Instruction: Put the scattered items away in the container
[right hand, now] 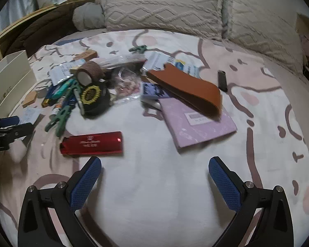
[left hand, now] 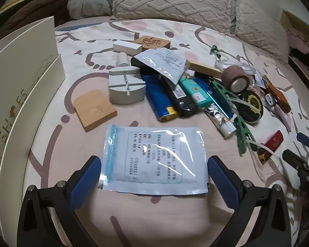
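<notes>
On a patterned bedsheet (left hand: 175, 216), my left gripper (left hand: 154, 173) hangs with its blue pads spread wide on either side of a flat plastic sachet (left hand: 154, 158), holding nothing; the white box (left hand: 24, 78) meant to take the clutter stands open just to its left. My right gripper (right hand: 154, 175) is likewise spread and empty over bare sheet, the red metal case (right hand: 91, 143) lying just ahead of its left finger and a lilac booklet (right hand: 197, 123) further off under a brown leather strap (right hand: 187, 88). The risk I see is the sachet: it is thin, glossy and flat against soft bedding, so the pads may close over it, slide off, or pinch a fold of sheet along with it. Behind it the heap of lighters (left hand: 160, 98), a tape roll (left hand: 235, 78) and a green clip (left hand: 240, 127) is tangled with tubing, and lifting one piece could drag its neighbours.
</notes>
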`<state>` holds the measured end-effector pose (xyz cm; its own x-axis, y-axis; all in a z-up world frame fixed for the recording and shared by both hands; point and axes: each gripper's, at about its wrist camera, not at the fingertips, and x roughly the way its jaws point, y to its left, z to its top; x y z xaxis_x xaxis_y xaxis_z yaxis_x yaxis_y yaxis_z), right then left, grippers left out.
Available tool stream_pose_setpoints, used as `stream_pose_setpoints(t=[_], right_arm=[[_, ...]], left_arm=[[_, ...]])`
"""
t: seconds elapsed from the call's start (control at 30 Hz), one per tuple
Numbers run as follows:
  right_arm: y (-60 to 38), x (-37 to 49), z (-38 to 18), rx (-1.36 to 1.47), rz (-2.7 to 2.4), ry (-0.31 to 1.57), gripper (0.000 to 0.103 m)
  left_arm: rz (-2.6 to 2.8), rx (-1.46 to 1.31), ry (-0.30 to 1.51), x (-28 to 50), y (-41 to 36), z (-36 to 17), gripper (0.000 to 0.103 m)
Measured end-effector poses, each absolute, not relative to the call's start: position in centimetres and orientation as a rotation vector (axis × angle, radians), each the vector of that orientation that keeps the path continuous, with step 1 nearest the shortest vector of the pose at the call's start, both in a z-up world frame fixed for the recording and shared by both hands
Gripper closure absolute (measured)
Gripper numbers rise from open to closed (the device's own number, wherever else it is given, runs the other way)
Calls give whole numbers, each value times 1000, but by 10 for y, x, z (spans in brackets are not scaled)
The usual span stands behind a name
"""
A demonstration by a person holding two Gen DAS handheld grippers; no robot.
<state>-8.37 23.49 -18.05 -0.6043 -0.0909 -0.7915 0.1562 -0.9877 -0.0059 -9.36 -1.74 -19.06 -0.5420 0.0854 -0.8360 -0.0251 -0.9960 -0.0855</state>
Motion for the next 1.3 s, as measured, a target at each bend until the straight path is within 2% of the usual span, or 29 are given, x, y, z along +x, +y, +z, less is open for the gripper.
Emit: stream_pose_setpoints(t=[0.17,0.5,0.63,0.8,1.17,1.3], right_arm=[[220,-82,-177,1342,-2626,80,0],[181,-83,-187,1378,-2614,353,0],[175,-85,-186,1404,-2576,276,0],[163,-87,-189,1431,-2564,350,0],[174,-103,-195,1436,-2567,125,0],[168,-102,-201,1434,-2582,170,0]], left_arm=[[2698,-1471,-89,-92,-18,-194,0],[2717,-1461,-91,-89,-17,-202,0],[2718,-1460,-94,-89,-18,-203,0],[2721,-1463,-84,-90,-17,-203,0],[2739,-1413,-111,-86,-18,-204,0],[2740,-1400,-124,-85,-19,-204,0]])
